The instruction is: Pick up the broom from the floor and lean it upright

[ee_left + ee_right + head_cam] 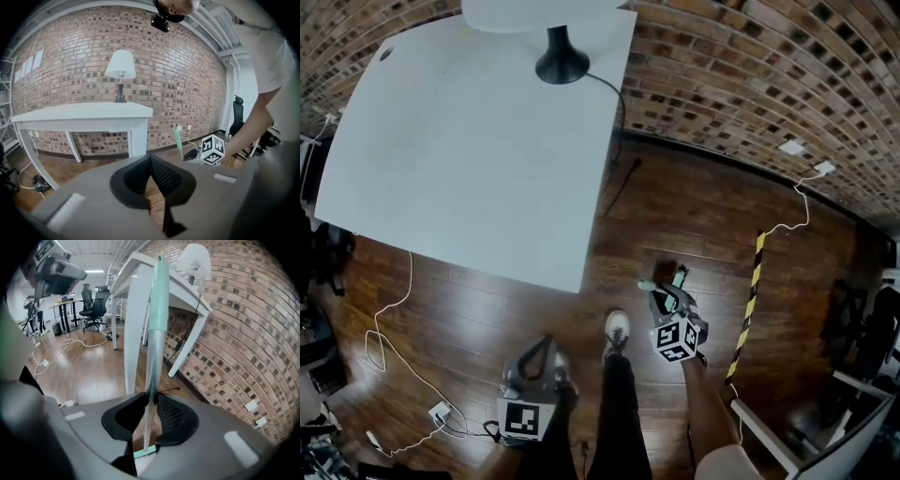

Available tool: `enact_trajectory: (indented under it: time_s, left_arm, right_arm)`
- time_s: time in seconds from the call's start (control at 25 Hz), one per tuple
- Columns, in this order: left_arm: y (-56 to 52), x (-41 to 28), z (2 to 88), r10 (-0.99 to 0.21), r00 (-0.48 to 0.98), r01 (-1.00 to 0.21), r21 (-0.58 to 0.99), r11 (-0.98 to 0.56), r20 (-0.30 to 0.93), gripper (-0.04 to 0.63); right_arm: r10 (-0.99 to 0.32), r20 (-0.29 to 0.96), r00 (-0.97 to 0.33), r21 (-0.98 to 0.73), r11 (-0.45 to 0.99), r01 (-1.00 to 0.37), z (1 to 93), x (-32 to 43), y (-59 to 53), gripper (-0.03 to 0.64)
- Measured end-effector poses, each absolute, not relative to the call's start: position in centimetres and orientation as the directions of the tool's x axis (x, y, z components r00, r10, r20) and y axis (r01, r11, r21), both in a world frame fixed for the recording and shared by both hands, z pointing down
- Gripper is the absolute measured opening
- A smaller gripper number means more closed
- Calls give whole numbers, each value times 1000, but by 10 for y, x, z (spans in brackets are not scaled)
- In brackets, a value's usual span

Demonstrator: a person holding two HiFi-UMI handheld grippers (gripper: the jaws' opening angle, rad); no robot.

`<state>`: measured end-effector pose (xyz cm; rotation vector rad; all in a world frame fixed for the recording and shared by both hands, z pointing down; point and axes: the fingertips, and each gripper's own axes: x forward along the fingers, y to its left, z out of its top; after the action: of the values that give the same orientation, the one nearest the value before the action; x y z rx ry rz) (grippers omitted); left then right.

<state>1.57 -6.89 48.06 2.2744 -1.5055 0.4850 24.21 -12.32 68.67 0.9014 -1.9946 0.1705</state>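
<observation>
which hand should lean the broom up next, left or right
Right. The right gripper clamps the broom by its handle, close to the table. The left gripper is shut on nothing.

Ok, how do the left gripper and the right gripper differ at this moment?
The right gripper is closed on the broom by its handle, while the left gripper holds nothing and its jaws are together. In the head view the right gripper reaches further forward than the left gripper. Both face the white table and are held above the wooden floor.
</observation>
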Motion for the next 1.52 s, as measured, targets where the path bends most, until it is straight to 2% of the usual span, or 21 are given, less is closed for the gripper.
enact_trajectory:
  time_s: [0.24,0.64,1.0,1.52]
  left_arm:
    - [-96,41,494,-788,324,-939,74,-336,523,0]
    - [-108,69,522,-766,274,-957,86,-277,581,0]
    - [-109,76,539,-758,256,-963,91,-253,600,0]
    - [-102,72,544,-753,257,-964,106,-243,606,0]
  right_arm:
    - [-571,727,-382,188,700,-689,661,242,-211,94]
    - [-548,677,-491,137,750,-648,644,178,-315,91]
    - [-497,691,-525,96,782,-615,655,143,-340,91]
    - [-503,713,-489,161,796,-584,668,137,-360,104]
